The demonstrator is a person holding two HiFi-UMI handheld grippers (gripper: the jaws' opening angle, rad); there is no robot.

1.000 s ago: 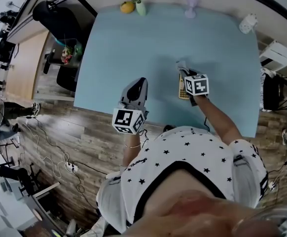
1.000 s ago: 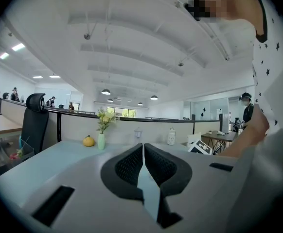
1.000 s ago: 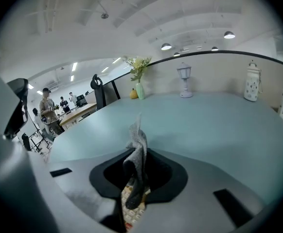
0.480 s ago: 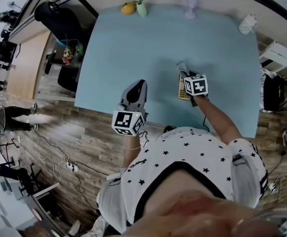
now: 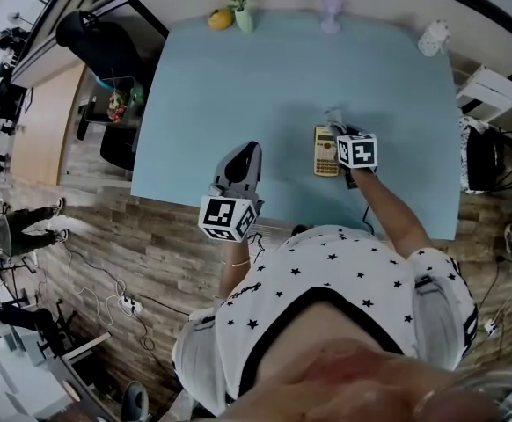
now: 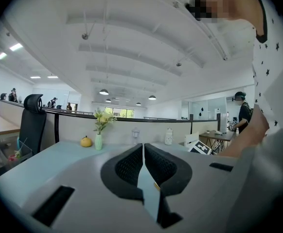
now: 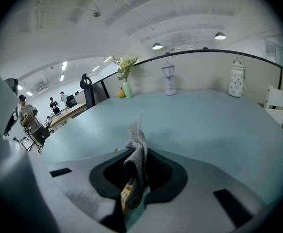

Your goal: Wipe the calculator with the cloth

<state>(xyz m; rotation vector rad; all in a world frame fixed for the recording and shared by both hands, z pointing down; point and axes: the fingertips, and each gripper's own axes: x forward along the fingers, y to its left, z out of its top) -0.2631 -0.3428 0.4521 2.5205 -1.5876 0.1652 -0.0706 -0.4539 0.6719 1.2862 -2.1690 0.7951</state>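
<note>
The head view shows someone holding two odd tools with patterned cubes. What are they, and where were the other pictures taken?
No robot here: a person holds a gripper in each hand, and the patterned cubes are part of them. The head view comes from a camera on the person's head, looking down. The other two come from cameras riding on each gripper, looking along its jaws. The left gripper is shut and empty. The right gripper is shut on a grey cloth, beside the yellow calculator lying on the blue table. A vase of flowers, a small lamp and a white jar stand at the far edge.
</note>
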